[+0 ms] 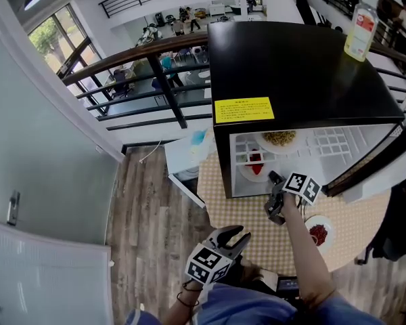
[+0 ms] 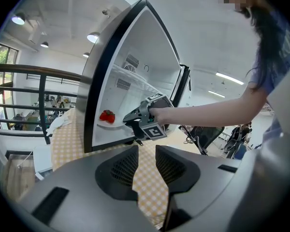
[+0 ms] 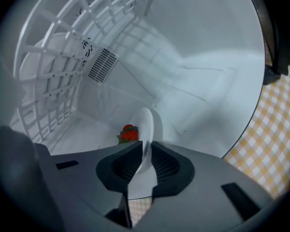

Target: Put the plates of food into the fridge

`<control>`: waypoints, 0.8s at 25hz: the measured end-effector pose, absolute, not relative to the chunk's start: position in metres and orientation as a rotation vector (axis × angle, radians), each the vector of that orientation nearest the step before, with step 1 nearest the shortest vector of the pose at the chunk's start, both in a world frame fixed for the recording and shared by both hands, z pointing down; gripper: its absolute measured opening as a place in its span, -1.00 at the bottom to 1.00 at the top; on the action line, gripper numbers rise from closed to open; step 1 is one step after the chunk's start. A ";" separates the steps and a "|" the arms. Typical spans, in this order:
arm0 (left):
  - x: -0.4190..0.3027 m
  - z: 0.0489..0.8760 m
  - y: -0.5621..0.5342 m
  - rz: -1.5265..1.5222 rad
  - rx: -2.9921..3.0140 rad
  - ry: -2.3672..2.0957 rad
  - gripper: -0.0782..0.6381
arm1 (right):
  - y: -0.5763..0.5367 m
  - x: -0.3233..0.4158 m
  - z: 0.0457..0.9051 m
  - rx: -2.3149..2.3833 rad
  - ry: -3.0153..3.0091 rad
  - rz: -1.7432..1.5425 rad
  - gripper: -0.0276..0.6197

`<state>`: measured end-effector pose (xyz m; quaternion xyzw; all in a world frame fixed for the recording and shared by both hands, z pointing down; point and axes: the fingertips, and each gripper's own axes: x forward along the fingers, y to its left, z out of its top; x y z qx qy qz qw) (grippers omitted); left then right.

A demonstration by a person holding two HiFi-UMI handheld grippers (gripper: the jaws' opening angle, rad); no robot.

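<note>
Right gripper view shows the right gripper reaching into the fridge, its jaws a narrow gap apart around the rim of a white plate of strawberries that rests on the fridge's bottom level. Left gripper view shows the left gripper partly open and empty, over the checked tablecloth.

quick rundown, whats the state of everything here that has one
fridge: door open
strawberry plate: inside, low in the fridge
noodle plate: inside, on the upper rack
red food plate: out on the table, not in yet
bottle: upright on the fridge top
left claw: open, empty
right claw: jaws slightly apart around the strawberry plate's rim
</note>
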<state>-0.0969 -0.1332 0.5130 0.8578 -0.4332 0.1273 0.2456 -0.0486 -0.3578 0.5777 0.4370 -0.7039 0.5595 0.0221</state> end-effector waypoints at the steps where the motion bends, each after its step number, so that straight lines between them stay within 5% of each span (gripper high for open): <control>1: -0.097 0.513 -0.133 0.346 2.339 -1.186 -0.45 | -0.357 -0.049 0.578 1.346 -2.197 1.686 -0.67; 2: -0.098 0.513 -0.132 0.344 2.338 -1.189 -0.45 | -0.356 -0.050 0.578 1.334 -2.212 1.647 -0.39; 4: -0.099 0.512 -0.131 0.342 2.335 -1.197 -0.45 | -0.353 -0.049 0.577 1.323 -2.227 1.595 -0.31; 11: -0.097 0.505 -0.125 0.335 2.341 -1.217 -0.45 | -0.332 -0.038 0.544 1.323 -2.327 1.530 -0.34; 20: -0.086 0.496 -0.113 0.332 2.363 -1.222 -0.45 | -0.250 -0.003 0.487 1.200 -2.519 1.402 -0.64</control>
